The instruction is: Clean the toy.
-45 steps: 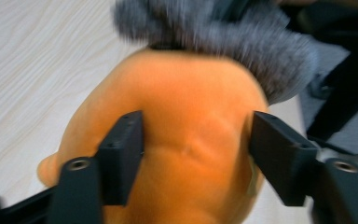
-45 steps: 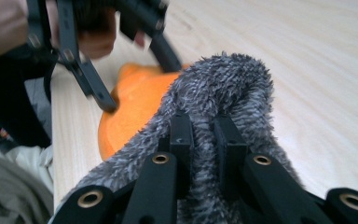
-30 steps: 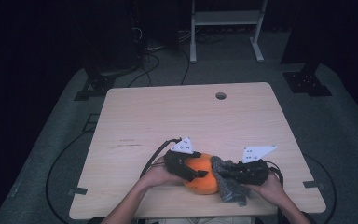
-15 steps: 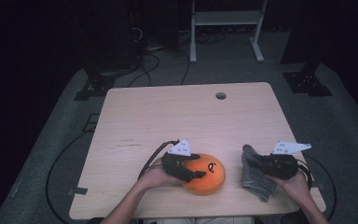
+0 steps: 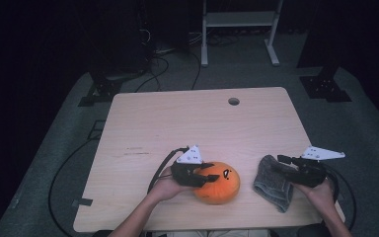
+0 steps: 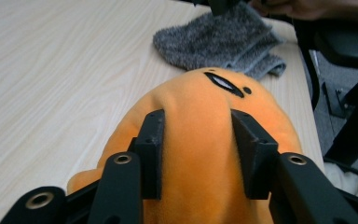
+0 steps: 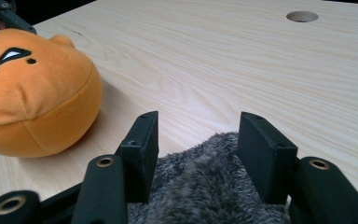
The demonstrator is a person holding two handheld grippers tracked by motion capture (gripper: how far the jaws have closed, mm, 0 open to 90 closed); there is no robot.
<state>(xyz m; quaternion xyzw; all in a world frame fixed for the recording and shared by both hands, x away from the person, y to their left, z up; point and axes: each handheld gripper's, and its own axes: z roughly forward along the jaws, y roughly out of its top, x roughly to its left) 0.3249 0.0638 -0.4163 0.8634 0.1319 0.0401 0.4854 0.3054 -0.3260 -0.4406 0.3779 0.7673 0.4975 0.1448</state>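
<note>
— What's changing down there?
— The right gripper (image 5: 287,166) is carrying the grey cloth (image 5: 273,183) off to the lower right, its jaws opening, no longer pinching.
— And the left gripper (image 5: 208,173)?
— It's clamping on the orange plush (image 5: 222,185), bottom centre; wiping looks finished.

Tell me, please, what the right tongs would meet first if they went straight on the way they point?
Probably the bare light wooden table past the fuzzy grey cloth between their jaws; the round orange plush toy sits aside.
</note>
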